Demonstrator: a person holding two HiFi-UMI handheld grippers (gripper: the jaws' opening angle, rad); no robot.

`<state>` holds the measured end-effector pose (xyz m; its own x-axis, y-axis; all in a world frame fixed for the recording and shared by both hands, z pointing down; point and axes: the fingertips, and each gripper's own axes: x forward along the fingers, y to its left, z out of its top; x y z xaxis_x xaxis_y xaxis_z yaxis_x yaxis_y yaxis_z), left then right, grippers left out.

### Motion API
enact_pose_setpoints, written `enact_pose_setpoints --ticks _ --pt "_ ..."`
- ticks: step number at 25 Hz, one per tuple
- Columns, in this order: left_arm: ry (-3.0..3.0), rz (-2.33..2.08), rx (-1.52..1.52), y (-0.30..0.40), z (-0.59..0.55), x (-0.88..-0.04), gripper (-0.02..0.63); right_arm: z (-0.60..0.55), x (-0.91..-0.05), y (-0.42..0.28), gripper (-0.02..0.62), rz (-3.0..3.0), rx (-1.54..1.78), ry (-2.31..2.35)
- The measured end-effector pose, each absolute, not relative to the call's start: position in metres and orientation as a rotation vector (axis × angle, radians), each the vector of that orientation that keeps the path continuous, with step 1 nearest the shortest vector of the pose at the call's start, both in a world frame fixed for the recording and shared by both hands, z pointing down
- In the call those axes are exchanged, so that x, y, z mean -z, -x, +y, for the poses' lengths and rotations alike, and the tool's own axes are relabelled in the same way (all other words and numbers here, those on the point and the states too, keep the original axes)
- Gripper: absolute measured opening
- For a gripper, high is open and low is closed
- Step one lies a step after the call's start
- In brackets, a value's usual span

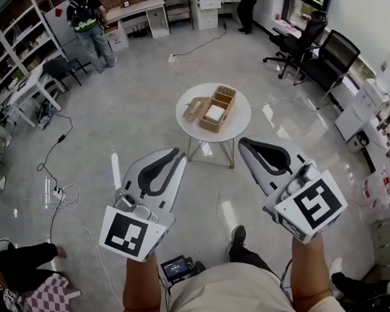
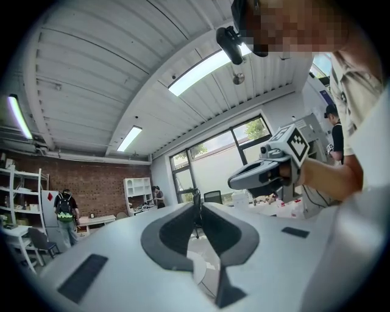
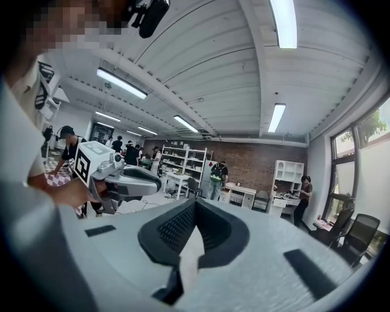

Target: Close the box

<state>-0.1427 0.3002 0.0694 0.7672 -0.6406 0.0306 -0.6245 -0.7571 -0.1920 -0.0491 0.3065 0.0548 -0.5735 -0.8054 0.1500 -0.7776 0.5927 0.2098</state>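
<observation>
An open cardboard box stands on a small round white table ahead of me, flaps spread and something white inside. Both grippers hover short of the table and well apart from the box. My left gripper points at the table from the lower left, jaws together and empty. My right gripper mirrors it from the lower right, also shut with nothing held. In the left gripper view the jaws meet at their tips, and the right gripper floats beside them. The right gripper view shows its shut jaws and the left gripper.
Black office chairs stand at the right, white shelves and desks along the back. Cables trail over the glossy floor. Two people stand at the far wall. A seated person's leg is at the lower left.
</observation>
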Motion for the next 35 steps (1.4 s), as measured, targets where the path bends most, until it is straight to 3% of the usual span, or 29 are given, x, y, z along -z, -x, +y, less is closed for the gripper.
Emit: enact_pose_setpoints --ticks 18,35 --pt "2.726 1.208 0.226 0.041 0.197 -0.083 0.04 0.186 -0.071 -0.049 -0.008 -2.704 0.124 -1.12" --pt "2.73 1.229 0.238 0.013 0.129 -0.106 0.041 0.125 -0.1 -0.086 -0.008 -2.683 0.054 -1.123"
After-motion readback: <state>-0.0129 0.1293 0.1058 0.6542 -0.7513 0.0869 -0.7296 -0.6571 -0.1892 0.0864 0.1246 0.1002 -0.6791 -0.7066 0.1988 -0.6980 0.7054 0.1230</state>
